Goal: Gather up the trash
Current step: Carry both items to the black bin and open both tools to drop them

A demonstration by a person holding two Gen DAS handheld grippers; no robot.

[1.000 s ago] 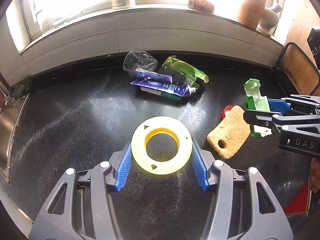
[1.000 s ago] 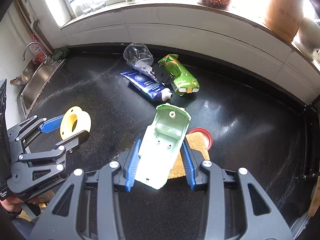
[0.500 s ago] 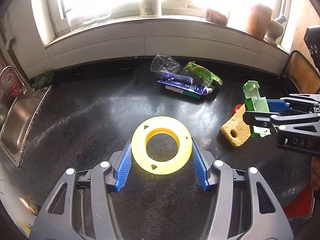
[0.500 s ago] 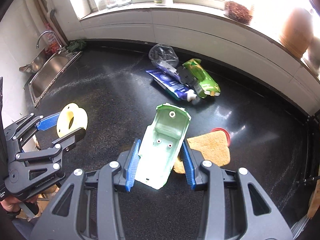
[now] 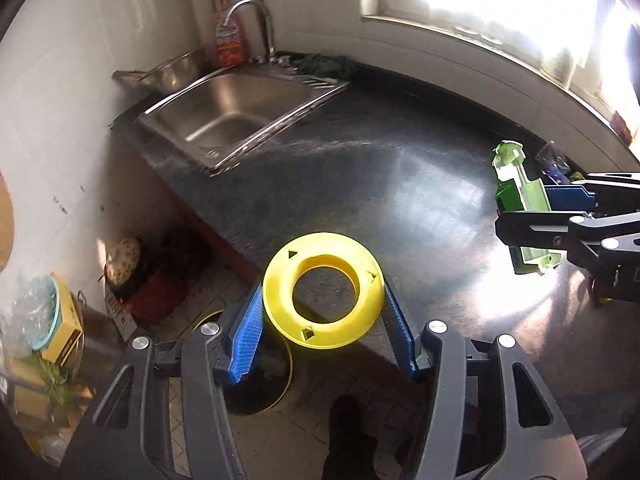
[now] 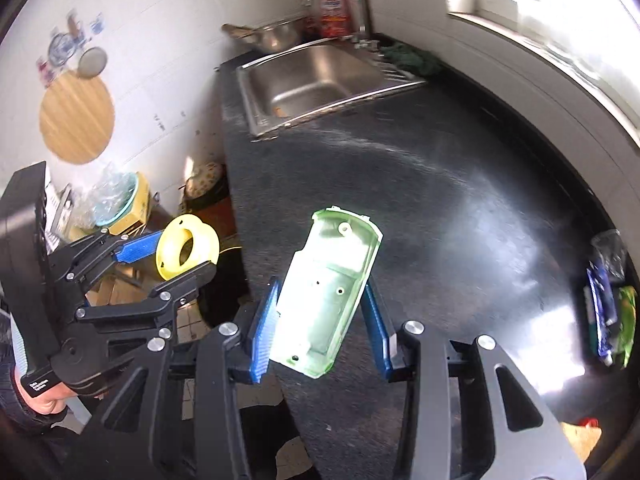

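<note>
Left claw (image 5: 322, 326) pinches one yellow ring (image 5: 322, 290) (right claw (image 6: 322, 330) pinches one green shell (image 6: 328, 294)).

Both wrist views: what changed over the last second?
Both grippers swung left, away from the window and the trash pile, toward the sink end of the counter. The left gripper now holds the yellow ring over the counter edge, above the floor and a dark bin. The right gripper trails over the counter with the green plastic shell. Both grips unchanged; nothing released.
</note>
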